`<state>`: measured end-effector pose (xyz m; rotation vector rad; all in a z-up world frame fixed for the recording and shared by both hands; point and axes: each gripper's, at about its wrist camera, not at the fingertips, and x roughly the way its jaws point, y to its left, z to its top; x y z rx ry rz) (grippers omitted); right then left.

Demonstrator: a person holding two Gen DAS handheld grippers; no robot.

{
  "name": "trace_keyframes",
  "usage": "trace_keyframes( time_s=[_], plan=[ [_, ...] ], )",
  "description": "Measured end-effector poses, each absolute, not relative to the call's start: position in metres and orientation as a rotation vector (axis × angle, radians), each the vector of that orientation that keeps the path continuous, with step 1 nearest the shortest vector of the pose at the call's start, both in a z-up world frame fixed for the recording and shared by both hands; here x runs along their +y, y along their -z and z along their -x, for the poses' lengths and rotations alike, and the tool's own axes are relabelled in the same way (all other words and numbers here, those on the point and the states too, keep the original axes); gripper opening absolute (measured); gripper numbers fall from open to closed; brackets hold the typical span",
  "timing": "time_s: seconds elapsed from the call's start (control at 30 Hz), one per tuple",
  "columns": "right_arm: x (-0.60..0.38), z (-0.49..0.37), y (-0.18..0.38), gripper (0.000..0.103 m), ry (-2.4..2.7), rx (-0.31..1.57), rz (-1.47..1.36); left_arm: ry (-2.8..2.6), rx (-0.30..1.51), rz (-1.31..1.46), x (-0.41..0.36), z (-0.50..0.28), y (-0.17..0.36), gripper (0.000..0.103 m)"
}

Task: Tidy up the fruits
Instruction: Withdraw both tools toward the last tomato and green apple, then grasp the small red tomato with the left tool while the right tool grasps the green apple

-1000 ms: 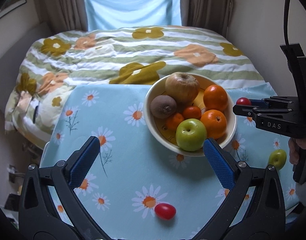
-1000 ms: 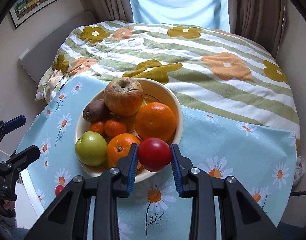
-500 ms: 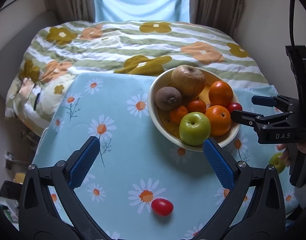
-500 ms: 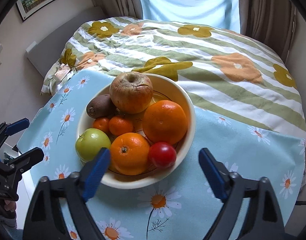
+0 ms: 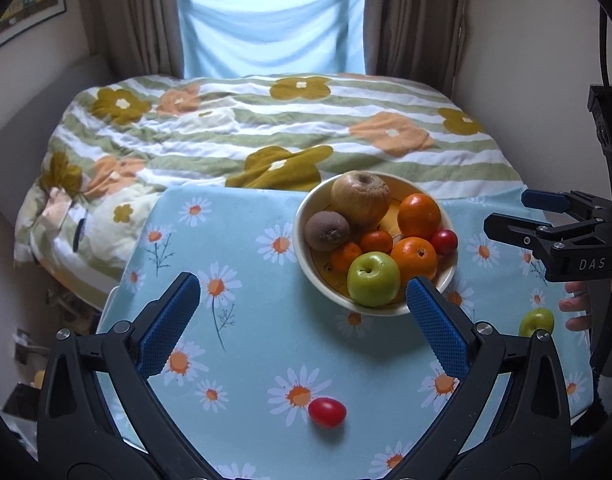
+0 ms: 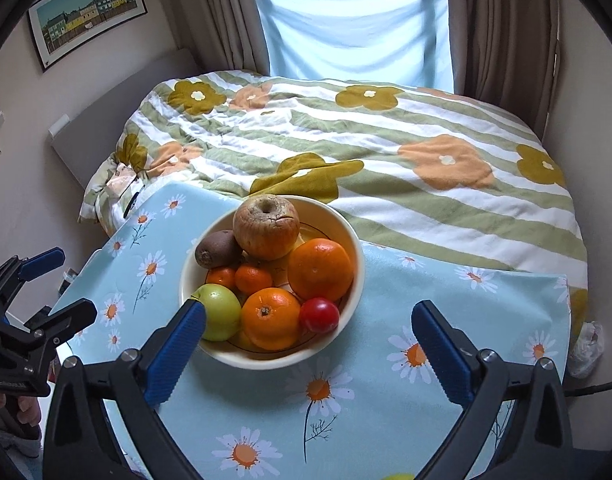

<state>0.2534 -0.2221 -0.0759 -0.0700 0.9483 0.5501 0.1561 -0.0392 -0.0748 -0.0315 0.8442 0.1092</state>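
A cream bowl (image 6: pixel 266 360) (image 5: pixel 297 240) on the daisy tablecloth holds a wrinkled apple, a kiwi, several oranges, a green apple (image 6: pixel 220 312) and a red tomato (image 6: pixel 319 315) (image 5: pixel 445 241). My right gripper (image 6: pixel 309 310) (image 5: pixel 508 212) hovers over the bowl's near rim. Its jaws are opening, wide apart, and nothing is between them. A second red tomato (image 5: pixel 327 412) lies loose on the cloth, just below my left gripper (image 5: pixel 302 284) (image 6: pixel 66 284), which stands open and holds nothing. A small green apple (image 5: pixel 537 321) sits near the table's right edge.
Right behind the table (image 5: pixel 234 240) is a bed with a striped flower duvet (image 5: pixel 266 128). Curtains and a blue sheet hang at the window. A hand (image 5: pixel 574 300) grips the right tool. A plastic bag (image 6: pixel 586 344) lies past the table's right edge.
The right gripper let go of the red tomato, which now rests in the bowl, and its jaws spread wide. Both grippers rose and drew back from the table.
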Motion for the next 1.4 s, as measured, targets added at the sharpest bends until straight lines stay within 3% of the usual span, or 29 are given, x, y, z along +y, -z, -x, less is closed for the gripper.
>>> trace_keyframes(
  time_s=[0.47, 1.0, 1.07, 1.23, 1.33, 1.4],
  plan=[
    [-0.257, -0.183, 0.036, 0.103, -0.408, 0.937, -0.021, -0.038, 0.813, 0.073, -0.024, -0.112, 0.045, 0.103],
    [-0.299, -0.130, 0.111, 0.103, -0.144, 1.044, -0.040, -0.006, 0.963, 0.089, -0.025, -0.084, 0.148, 0.103],
    [-0.300, -0.129, 0.122, 0.103, -0.134, 1.050, -0.042, -0.002, 0.984, 0.075, -0.030, -0.085, 0.161, 0.089],
    [-0.302, -0.128, 0.144, 0.103, -0.125, 1.063, -0.035, 0.017, 1.007, 0.032, -0.045, -0.088, 0.183, 0.086],
    [-0.304, -0.128, 0.155, 0.103, -0.128, 1.078, -0.028, 0.032, 1.023, -0.009, -0.055, -0.091, 0.192, 0.073],
    [-0.305, -0.129, 0.160, 0.102, -0.124, 1.088, -0.027, 0.039, 1.040, -0.022, -0.058, -0.094, 0.198, 0.071]
  ],
)
